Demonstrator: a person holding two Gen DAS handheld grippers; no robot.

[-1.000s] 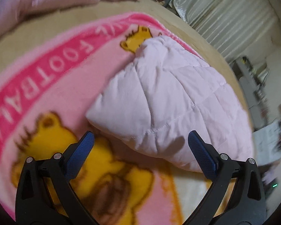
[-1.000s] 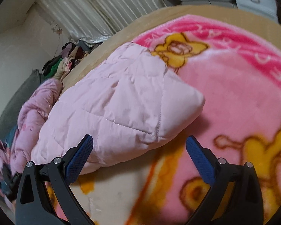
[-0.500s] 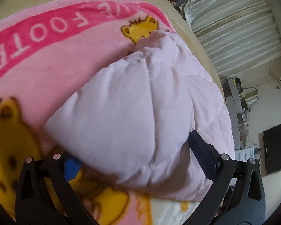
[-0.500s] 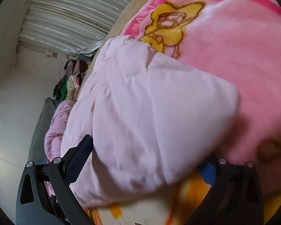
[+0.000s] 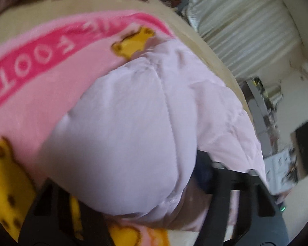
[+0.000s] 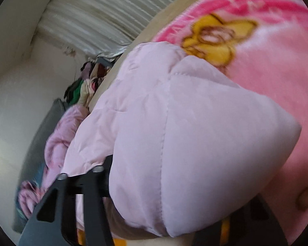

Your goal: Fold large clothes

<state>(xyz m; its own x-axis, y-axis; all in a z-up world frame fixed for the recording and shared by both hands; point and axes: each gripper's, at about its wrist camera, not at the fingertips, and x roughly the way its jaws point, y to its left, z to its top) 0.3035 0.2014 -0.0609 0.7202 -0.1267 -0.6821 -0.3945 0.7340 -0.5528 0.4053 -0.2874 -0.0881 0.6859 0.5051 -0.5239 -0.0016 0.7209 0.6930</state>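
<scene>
Left wrist: puffy quilted jacket [image 5: 123,135] on fleecy blanket [image 5: 30,106]

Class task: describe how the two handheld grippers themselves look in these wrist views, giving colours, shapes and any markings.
The left gripper and the right gripper look alike: black angular finger arms with cut-out openings and small silver screw heads. The left shows a dark blue pad on one finger and a tiny green light. No cables, sleeves or hands appear.

A pink fleece blanket [image 5: 41,102] with yellow bear prints covers a beige bed [image 5: 195,47]. Beyond the bed hang pale pleated curtains [image 6: 96,14]; beside it lies a heap of mixed clothes [image 6: 86,82].
</scene>
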